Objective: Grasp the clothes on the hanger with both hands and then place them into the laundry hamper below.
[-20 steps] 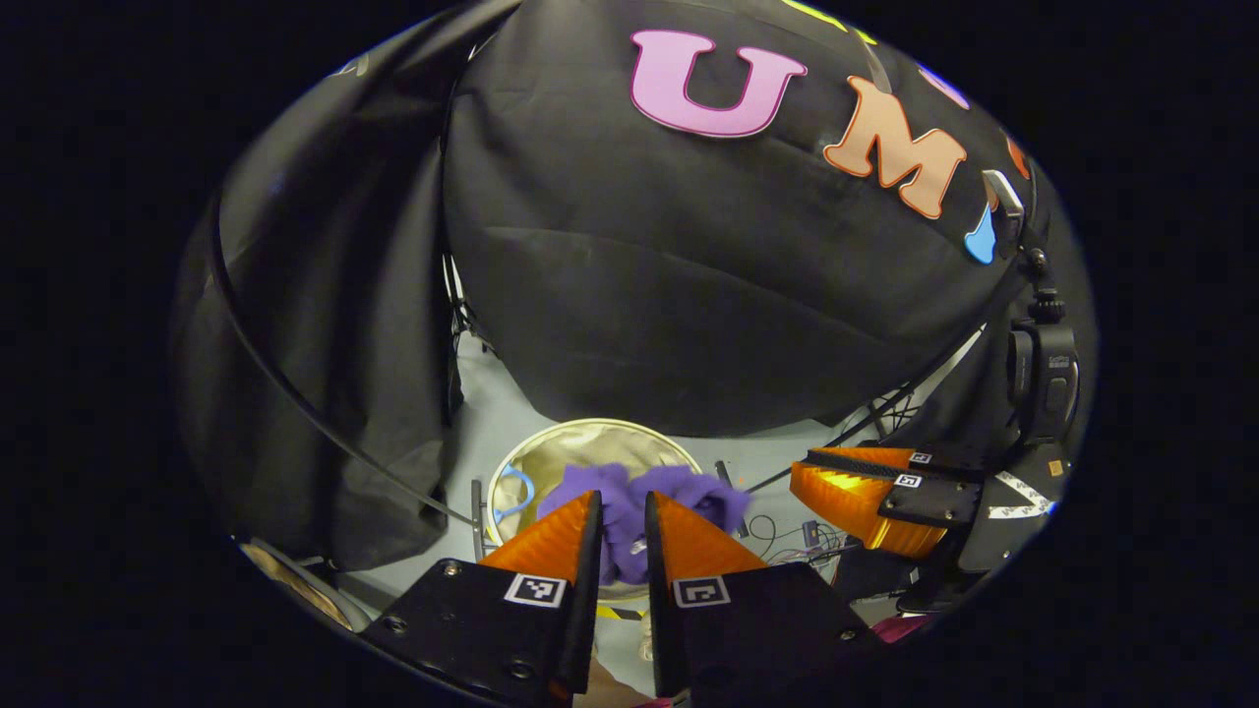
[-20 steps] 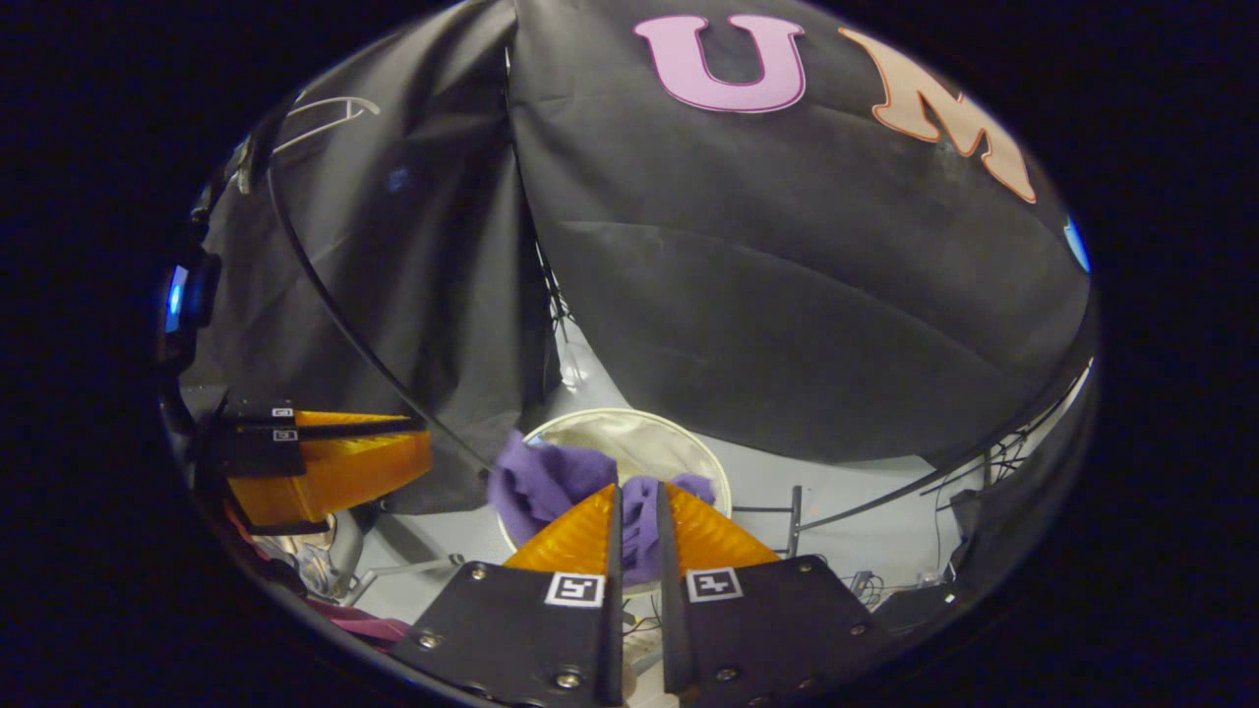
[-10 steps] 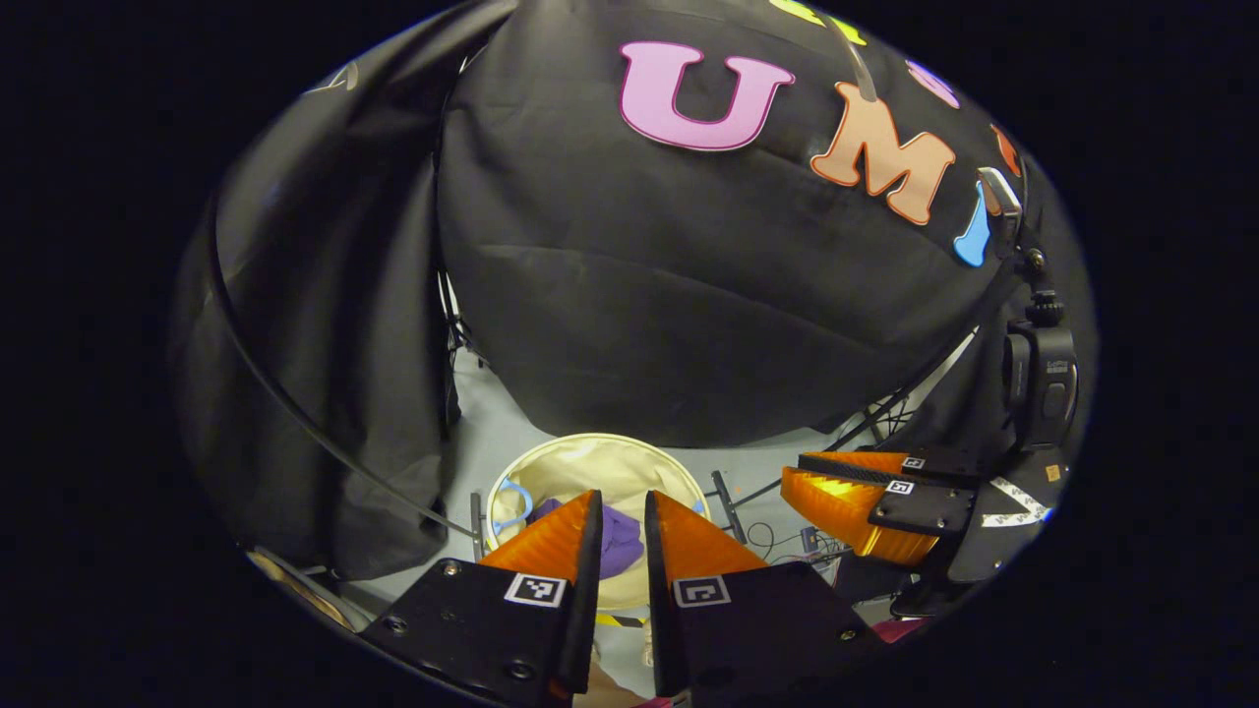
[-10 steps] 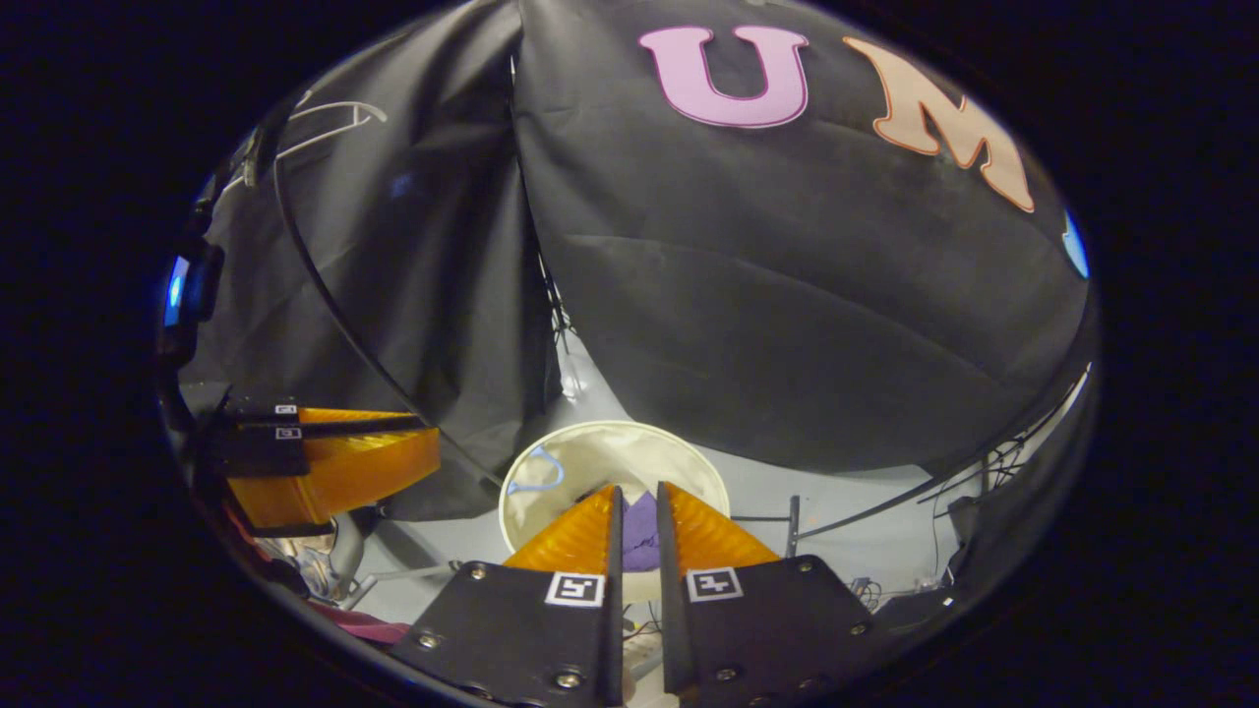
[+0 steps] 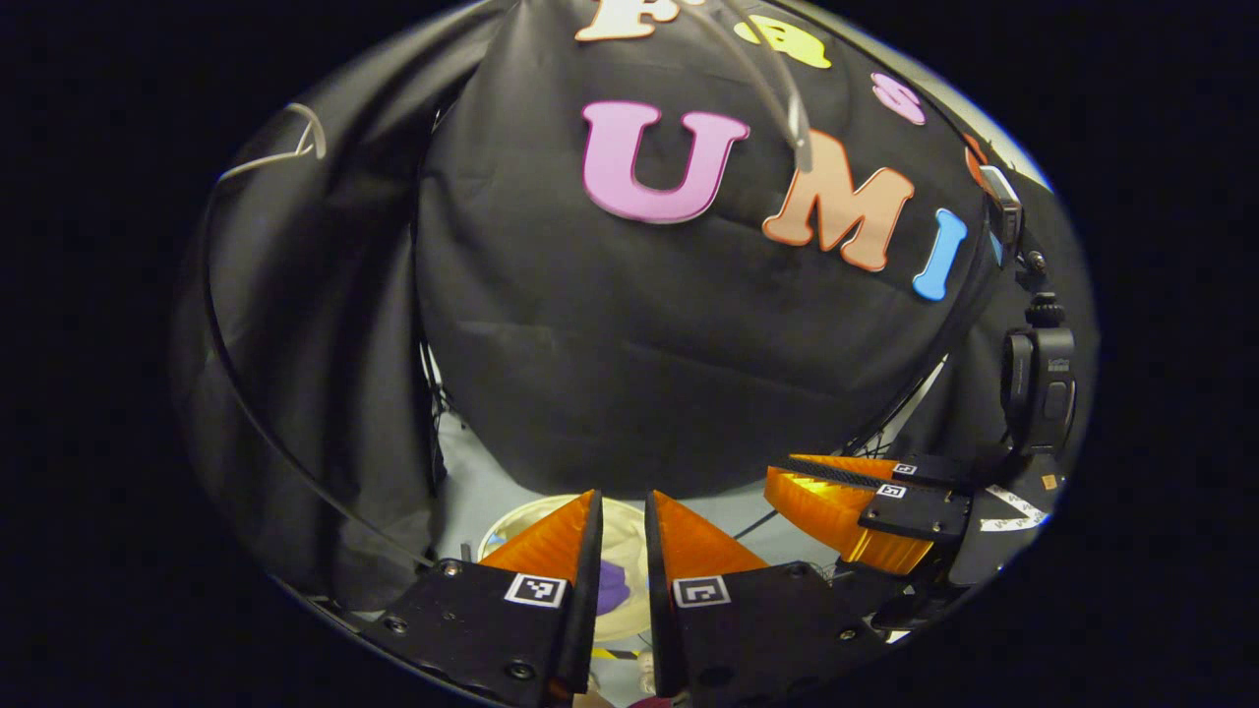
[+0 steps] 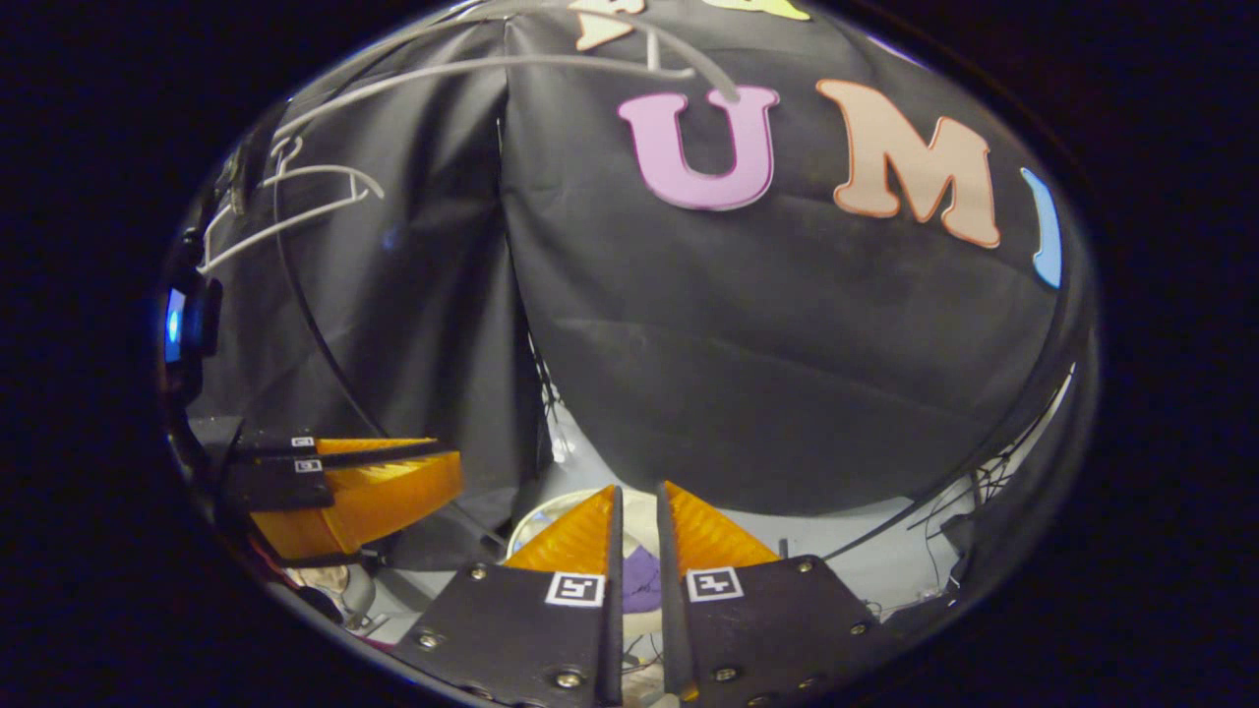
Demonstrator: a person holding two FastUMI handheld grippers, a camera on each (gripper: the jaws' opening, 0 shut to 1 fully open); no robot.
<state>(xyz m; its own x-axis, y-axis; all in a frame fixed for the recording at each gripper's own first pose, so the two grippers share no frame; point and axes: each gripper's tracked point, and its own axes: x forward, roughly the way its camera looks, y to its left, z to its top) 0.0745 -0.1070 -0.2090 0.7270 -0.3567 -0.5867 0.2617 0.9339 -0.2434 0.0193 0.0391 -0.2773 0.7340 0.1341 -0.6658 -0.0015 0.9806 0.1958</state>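
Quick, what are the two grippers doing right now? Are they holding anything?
Left gripper: jaws slightly apart, holding nothing.
Right gripper: jaws slightly apart, holding nothing.
The purple clothes lie in the hamper below.

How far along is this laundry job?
It looks nearly finished. The purple cloth lies inside the hamper on the floor, and the hanger hangs bare. Neither the left tool nor the right tool holds anything; each shows a narrow gap. Nothing obvious remains.

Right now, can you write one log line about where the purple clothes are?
purple fuzzy clothes: lying in round cream fabric hamper | left tongs: empty, above hamper | right tongs: empty, above hamper | white hanger: bare
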